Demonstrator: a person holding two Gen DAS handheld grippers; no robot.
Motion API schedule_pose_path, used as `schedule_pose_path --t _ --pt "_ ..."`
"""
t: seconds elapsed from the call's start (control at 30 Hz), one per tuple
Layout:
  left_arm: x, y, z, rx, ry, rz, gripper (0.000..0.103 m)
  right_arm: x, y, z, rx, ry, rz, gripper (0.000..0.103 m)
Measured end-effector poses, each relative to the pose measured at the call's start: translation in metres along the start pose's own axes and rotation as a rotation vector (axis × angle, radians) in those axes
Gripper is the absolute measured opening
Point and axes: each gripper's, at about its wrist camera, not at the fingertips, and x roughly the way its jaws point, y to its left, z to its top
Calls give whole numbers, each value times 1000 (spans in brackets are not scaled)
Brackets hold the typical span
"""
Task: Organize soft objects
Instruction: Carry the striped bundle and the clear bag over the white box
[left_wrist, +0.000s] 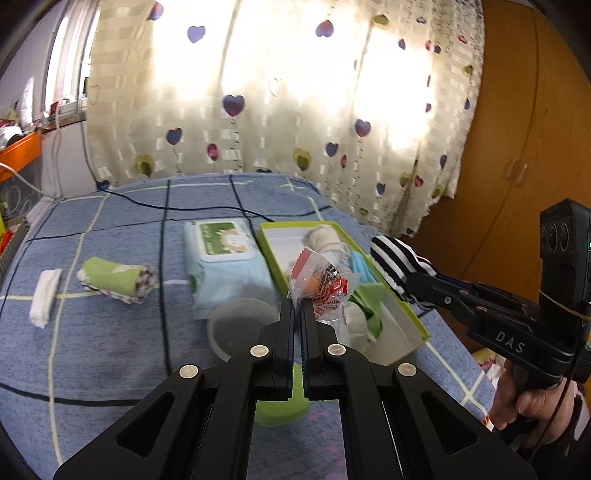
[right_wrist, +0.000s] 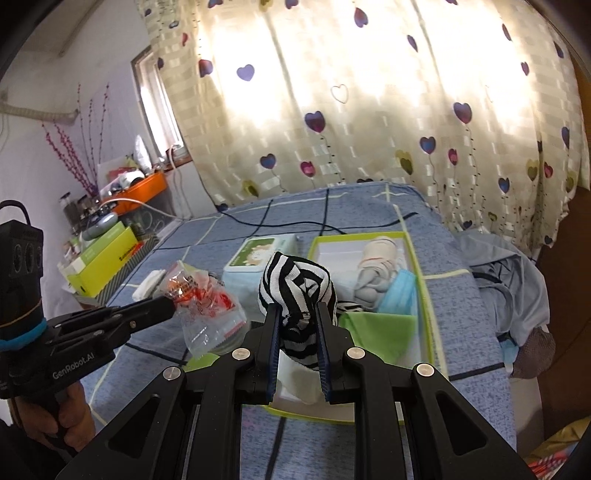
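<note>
My left gripper (left_wrist: 298, 304) is shut on a clear plastic bag with red print (left_wrist: 320, 282), held up by the near left side of the green-rimmed box (left_wrist: 406, 310). It also shows in the right wrist view (right_wrist: 207, 306). My right gripper (right_wrist: 297, 314) is shut on a black-and-white striped sock (right_wrist: 295, 284), held above the box (right_wrist: 424, 295); the sock also shows in the left wrist view (left_wrist: 395, 258). The box holds a pale rolled cloth (right_wrist: 376, 266), a blue face mask (right_wrist: 400, 291) and a green cloth (right_wrist: 380, 328).
On the blue checked bedspread (left_wrist: 110, 350) lie a wet-wipes pack (left_wrist: 221, 266), a green rolled towel (left_wrist: 118, 278), a white folded cloth (left_wrist: 46, 297) and a clear round lid (left_wrist: 240, 325). A curtain hangs behind. Grey clothing (right_wrist: 506, 280) lies right of the box.
</note>
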Motion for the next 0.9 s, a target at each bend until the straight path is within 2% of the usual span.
schedule_pose_path --t 0.3,0.53,0.9 --pt "30 -26 -13 34 97 -71 3 4 -32 -22 42 67 -57 17" --pt "52 -42 -23 53 179 -109 3 14 -45 -39 47 133 -68 17" --pt "87 -48 -24 44 268 -91 3 44 -65 -46 71 211 -79 17"
